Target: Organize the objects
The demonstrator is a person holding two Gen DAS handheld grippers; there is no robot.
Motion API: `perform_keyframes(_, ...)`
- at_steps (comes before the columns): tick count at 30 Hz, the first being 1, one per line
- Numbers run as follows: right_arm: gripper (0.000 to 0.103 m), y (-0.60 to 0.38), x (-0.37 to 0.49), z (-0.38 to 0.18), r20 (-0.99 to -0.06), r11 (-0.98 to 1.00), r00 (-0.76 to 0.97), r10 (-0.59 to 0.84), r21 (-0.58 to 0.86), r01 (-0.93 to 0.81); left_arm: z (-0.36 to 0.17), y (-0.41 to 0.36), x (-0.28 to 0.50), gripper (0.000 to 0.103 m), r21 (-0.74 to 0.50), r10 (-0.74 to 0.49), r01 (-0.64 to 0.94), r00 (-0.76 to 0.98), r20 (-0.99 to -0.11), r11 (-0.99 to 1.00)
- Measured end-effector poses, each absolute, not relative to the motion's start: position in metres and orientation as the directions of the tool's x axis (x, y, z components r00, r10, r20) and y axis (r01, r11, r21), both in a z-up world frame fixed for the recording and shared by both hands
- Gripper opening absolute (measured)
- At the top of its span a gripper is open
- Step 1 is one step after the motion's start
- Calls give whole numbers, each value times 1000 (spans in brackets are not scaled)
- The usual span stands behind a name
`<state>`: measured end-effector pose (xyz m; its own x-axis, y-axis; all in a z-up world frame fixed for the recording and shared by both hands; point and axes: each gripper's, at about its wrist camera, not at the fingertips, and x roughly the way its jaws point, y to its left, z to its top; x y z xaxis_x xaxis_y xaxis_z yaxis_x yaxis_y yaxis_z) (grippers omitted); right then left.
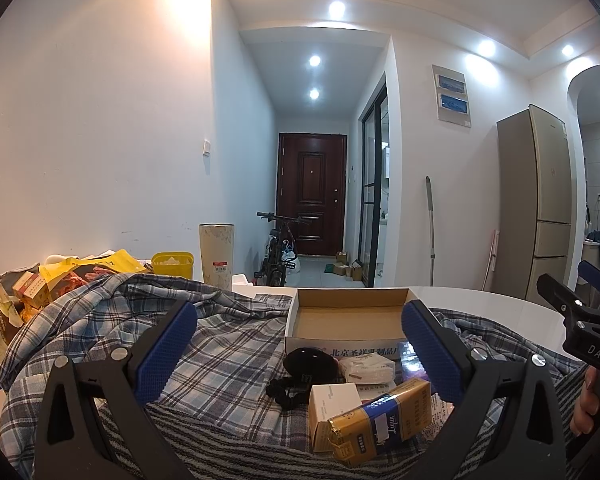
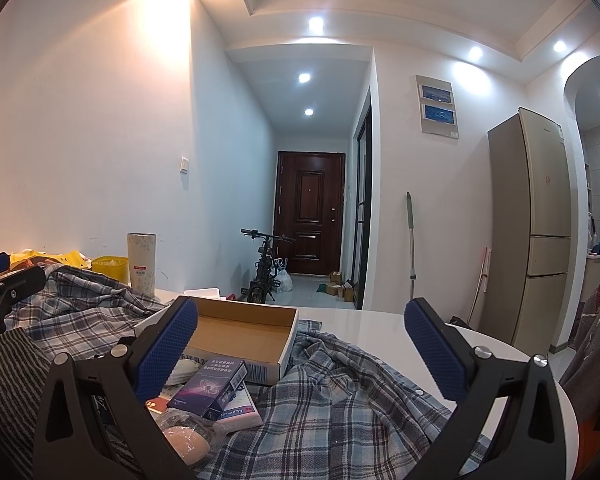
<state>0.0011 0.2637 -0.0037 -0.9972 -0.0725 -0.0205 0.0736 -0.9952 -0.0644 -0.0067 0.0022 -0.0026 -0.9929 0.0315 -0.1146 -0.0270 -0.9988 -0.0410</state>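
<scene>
From the left wrist, the left tool (image 1: 300, 354) hangs wide open and empty over a plaid shirt (image 1: 220, 344) spread on the white surface (image 1: 500, 304). Between its blue pads lie a gold cigarette pack (image 1: 380, 420), a small white box (image 1: 332, 404), a black cord bundle (image 1: 300, 372) and a tissue packet (image 1: 366, 368), all just in front of an open, empty cardboard box (image 1: 348, 316). The gold pack looks light and stiff but glossy, so it may slip; pinching it across its narrow flat faces seems safest. The cord is limp and would be better taken at its bunched middle. From the right wrist, the right tool (image 2: 300, 354) is also spread open with nothing in it, hovering above the shirt to the right of the same cardboard box (image 2: 240, 332). A purple box (image 2: 208, 390) rests on a white packet (image 2: 240, 414) beside the box's near wall, with a soft wrapped bun (image 2: 186, 442) closer in. The purple box should be light and rigid, best gripped across its long sides; the bun would crush under a hard squeeze.
</scene>
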Motion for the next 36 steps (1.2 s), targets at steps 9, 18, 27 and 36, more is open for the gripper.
perform_keyframes(9,103,264,1,-4,-19,-995,-997,-73,-63,74,-3,2,-7,103,-41,31,-27,-993,-116,-999)
perform_keyframes(18,103,264,1,-4,-21,-995,-997,-73,-64,74,-1,1,-6,103,-44,22,-16,-993,-120,-999)
perform_keyframes(27,103,264,2,-3,-15,-995,-997,-82,-60,83,-1,-2,-10,103,-64,11,-2,-990,-144,-998)
perform_keyframes(36,103,268,-7,-3,-65,-987,-986,-156,-15,157,-1,-2,-7,103,-72,11,-2,-993,-117,-997)
